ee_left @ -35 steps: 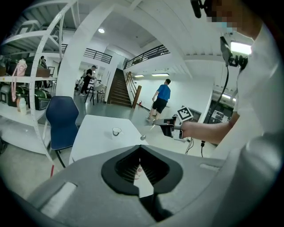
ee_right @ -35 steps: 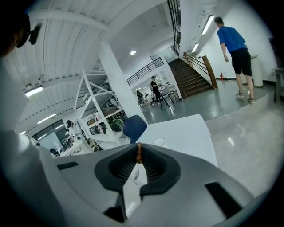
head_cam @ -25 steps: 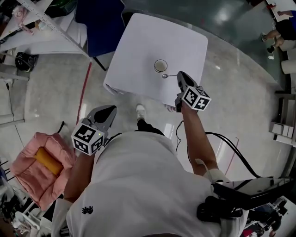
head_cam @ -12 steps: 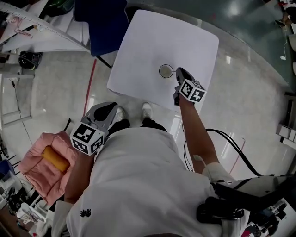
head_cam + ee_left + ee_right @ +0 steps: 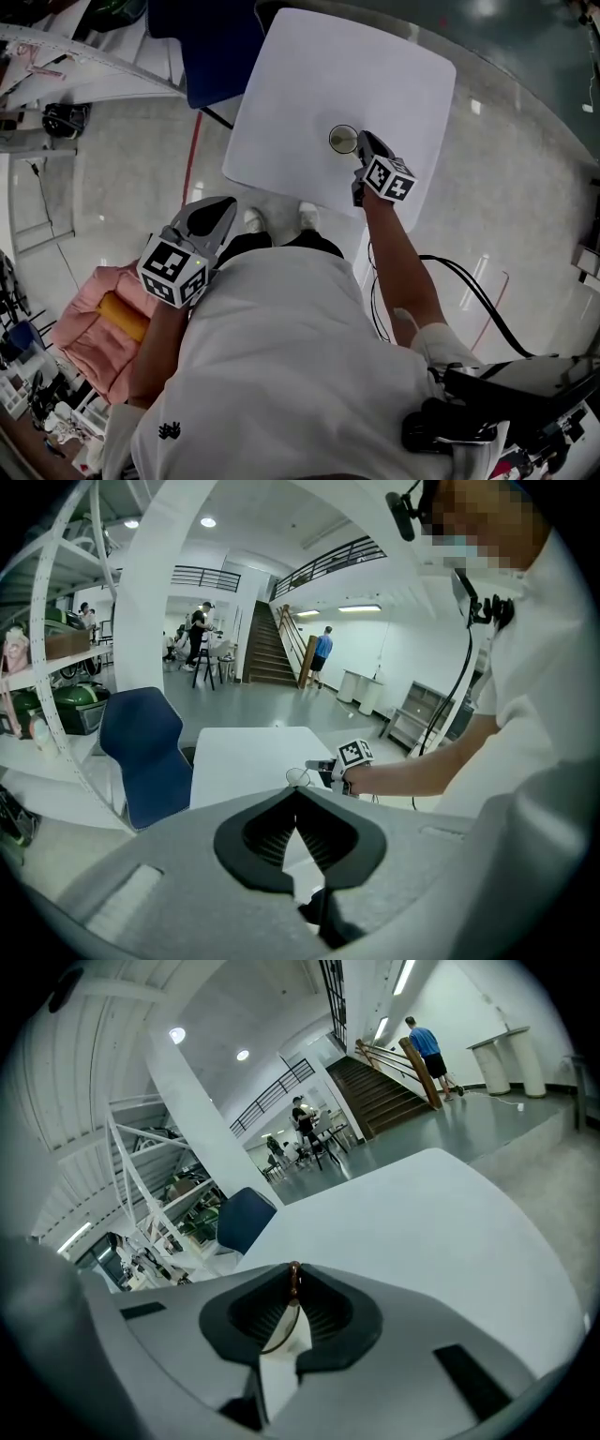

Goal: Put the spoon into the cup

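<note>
A small round cup (image 5: 343, 139) stands on the white table (image 5: 309, 84), near its front edge. My right gripper (image 5: 361, 142) reaches in from the right, its tips at the cup's rim. In the right gripper view the jaws (image 5: 294, 1274) are shut on the spoon (image 5: 294, 1282), of which only a thin brownish end shows between the tips. The head view hides the spoon under the gripper. My left gripper (image 5: 214, 217) hangs shut and empty over the floor, left of the body. In the left gripper view (image 5: 297, 795) the cup (image 5: 296, 778) sits just beyond its tips.
A blue chair (image 5: 220, 47) stands at the table's far left corner. Metal shelving (image 5: 56, 47) lines the left side. A pink cushion with an orange roll (image 5: 103, 323) lies on the floor at left. Black cables (image 5: 469, 291) trail at right. People stand far off by a staircase (image 5: 272, 653).
My right gripper has come down and moved in until its tips meet the cup. The spoon's bowl, seen beside the cup a second ago, is now hidden. The left gripper shifted slightly.
</note>
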Available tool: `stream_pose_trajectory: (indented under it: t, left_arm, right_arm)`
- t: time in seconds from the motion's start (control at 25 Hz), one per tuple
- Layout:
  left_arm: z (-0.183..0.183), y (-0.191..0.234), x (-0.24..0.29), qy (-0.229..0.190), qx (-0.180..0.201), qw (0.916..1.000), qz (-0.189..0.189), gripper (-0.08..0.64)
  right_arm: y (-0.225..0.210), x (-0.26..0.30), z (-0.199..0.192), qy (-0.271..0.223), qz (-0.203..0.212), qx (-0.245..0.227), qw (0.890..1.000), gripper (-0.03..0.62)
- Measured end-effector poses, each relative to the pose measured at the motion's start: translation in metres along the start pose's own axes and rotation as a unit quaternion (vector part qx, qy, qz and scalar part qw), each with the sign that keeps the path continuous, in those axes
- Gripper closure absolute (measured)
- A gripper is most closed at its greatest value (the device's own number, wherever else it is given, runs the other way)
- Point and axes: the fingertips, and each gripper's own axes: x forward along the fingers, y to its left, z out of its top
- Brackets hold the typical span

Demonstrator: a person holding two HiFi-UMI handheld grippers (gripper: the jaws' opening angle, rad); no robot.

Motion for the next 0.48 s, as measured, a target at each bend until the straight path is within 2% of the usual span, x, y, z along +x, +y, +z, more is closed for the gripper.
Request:
stream_pose_trajectory:
  t: [0.32,0.48]
  left_arm:
    - [0.003,0.003,0.006,0.008,0.006,1.0000,-0.001,0.551]
    - [0.003,0.005,0.009,0.009,0.003,0.9999,-0.003,0.551]
  right_arm:
    - [0.001,0.009,-0.004,0.011,0.010,-0.009,1.000,0.541]
    - [0.007,0.012,-0.005,0.017,0.022,-0.014,1.000,0.479]
